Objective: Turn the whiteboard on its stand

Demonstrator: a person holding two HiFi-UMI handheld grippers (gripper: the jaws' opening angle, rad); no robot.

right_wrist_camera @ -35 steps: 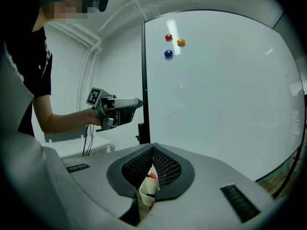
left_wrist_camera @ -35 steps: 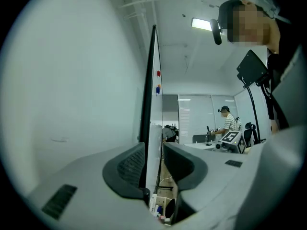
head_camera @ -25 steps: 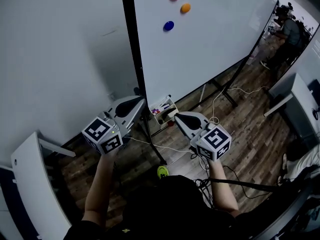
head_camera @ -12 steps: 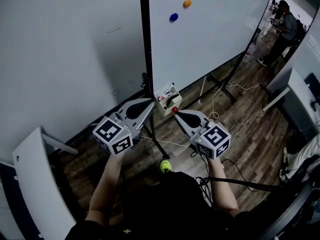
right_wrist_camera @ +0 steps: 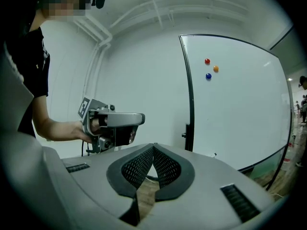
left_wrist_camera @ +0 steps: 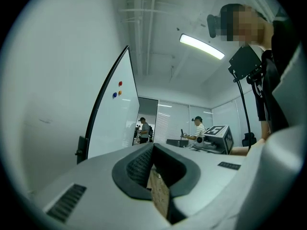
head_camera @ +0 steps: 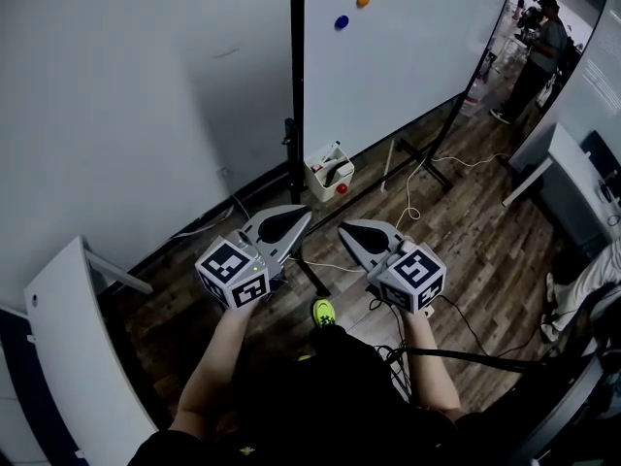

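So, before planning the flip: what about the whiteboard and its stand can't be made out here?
- Whiteboard top edge: cut off by the head view's upper edge.
- Its rear face: turned away in all three views.
- Clamp on the near post: too small in every view to tell locked or loose.
- Marker tray contents: too small, head view.

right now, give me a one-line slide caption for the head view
Left gripper and right gripper, jaws shut and empty, held side by side short of the whiteboard.
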